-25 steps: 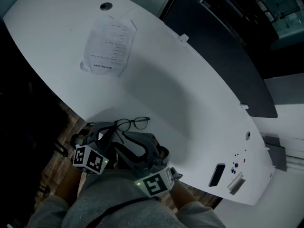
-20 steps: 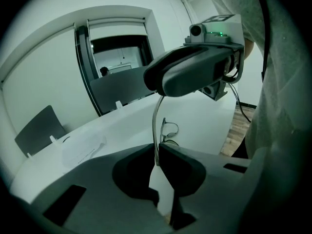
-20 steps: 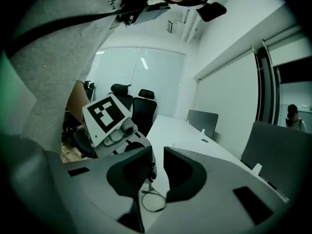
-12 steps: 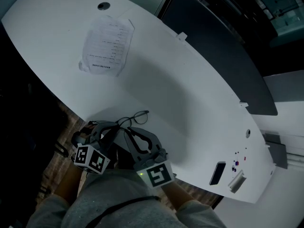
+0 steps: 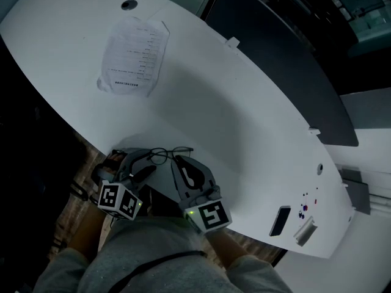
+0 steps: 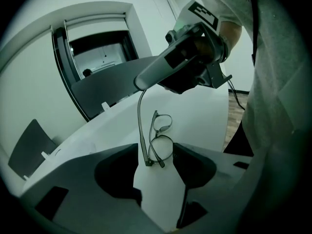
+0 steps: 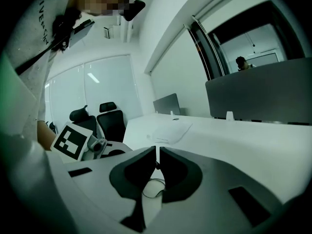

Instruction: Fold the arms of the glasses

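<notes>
- Seeing glasses (image 5: 165,155) sitting at the near edge of the white table (image 5: 244,133), around 7 o'clock in the head view.
- Showing, in the left gripper view, lenses (image 6: 163,144) low over the tabletop and one arm (image 6: 140,121) rising toward 12 o'clock from its hinge.
- Clamping that arm's far end with right gripper (image 5: 177,161). Jaws pinching nearly together on the thin arm in the right gripper view, with a lens rim showing just below at 6 o'clock.
- Straddling the hinge end of the frame with left gripper (image 5: 149,162). Jaws standing wide apart, having just been opening, pads not pressing on the glasses.
- Sitting close together at the table edge: left gripper at 9 o'clock of the glasses, right gripper at 5 o'clock.
- Lying well apart, at 11 o'clock from the glasses: printed paper sheet (image 5: 134,57).
- Running along the table's far side, toward 1 o'clock: dark partition (image 5: 287,60).
- Standing beyond the table at 9 o'clock in the right gripper view: black office chairs (image 7: 109,118).
</notes>
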`<state>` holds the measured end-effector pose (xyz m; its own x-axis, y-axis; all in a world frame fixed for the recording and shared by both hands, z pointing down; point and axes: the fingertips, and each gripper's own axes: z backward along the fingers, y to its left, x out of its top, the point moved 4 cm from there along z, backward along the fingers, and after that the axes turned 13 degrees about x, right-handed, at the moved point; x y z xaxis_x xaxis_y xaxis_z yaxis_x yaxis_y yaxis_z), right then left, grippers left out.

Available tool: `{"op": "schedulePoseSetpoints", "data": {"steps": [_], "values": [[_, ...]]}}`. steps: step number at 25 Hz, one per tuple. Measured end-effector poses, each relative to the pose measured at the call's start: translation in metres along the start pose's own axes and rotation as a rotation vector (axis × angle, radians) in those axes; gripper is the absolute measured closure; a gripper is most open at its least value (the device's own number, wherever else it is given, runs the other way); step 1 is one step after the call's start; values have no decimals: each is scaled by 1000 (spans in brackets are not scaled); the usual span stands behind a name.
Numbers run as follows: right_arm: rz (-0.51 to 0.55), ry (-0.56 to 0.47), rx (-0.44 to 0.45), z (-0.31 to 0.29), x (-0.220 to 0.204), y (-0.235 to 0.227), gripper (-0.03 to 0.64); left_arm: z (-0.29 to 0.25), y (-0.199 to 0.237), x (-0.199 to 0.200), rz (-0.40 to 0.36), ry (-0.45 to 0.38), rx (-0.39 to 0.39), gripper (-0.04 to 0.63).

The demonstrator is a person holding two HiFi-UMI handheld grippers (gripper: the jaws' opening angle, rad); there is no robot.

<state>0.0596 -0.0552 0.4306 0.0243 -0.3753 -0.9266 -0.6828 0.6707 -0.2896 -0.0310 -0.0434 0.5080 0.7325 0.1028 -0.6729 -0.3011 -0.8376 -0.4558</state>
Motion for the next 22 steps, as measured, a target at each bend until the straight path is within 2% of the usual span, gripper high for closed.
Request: {"op": "schedulePoseSetpoints", "data": {"steps": [5,8,11,16,22], "values": [[-48,42,-50,9,-15,-14,581,-6,-1,-7,7,22,8,369],[-62,48,-75,12,-22,-20,581,-8,0,-6,5,26,13,402],[-29,14,-93,13,-23,-23,581,-9,-1,-7,6,32,19,432],[59,-3,-109,15,-30,-22,581,-12,-8,-7,-46,44,23,492],[95,54,-144,17,-47,-26,597,-13,-11,-10,-46,47,24,534]]}}
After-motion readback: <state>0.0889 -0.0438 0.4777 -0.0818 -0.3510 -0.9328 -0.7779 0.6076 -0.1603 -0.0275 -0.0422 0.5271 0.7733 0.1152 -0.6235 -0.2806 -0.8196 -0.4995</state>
